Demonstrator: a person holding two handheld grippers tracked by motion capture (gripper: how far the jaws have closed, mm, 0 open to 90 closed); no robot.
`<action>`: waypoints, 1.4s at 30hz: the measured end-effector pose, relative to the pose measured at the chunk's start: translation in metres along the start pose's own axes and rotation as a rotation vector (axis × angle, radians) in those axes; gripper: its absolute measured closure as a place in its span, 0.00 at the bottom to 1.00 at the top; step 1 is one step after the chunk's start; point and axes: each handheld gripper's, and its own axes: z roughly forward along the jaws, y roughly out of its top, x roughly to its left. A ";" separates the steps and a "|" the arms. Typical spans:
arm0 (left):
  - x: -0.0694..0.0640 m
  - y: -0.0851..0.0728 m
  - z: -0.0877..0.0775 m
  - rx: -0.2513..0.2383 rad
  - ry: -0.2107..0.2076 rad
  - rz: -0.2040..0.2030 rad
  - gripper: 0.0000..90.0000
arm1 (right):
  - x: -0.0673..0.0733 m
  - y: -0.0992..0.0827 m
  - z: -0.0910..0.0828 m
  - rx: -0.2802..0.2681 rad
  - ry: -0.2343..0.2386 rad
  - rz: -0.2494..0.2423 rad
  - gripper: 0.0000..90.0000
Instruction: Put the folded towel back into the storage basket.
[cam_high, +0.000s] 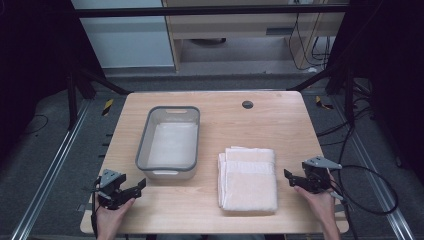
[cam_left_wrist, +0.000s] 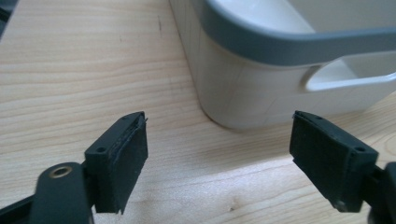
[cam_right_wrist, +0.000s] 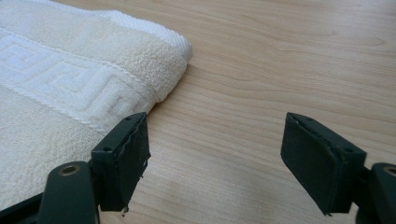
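A folded cream towel lies on the wooden table, right of centre near the front. A white bin with a grey rim stands to its left, with nothing in it. My left gripper rests at the front left, open, pointing toward the bin's near corner. My right gripper sits just right of the towel, open, with nothing between its jaws. In the right gripper view the towel's patterned edge lies beside the left jaw.
A small dark grommet is set in the table near its far edge. Cables trail off the right side over the floor. Metal frame rails run along both sides of the table.
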 end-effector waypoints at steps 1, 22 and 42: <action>-0.001 0.000 -0.002 -0.009 0.001 -0.002 0.22 | 0.000 0.000 -0.002 -0.006 -0.004 -0.004 0.27; -0.027 0.002 -0.017 -0.071 -0.073 0.029 0.32 | 0.005 0.007 -0.021 -0.069 0.001 0.031 0.30; -0.055 0.010 -0.020 -0.097 -0.138 0.091 0.32 | 0.009 0.025 -0.033 -0.119 0.018 0.029 0.31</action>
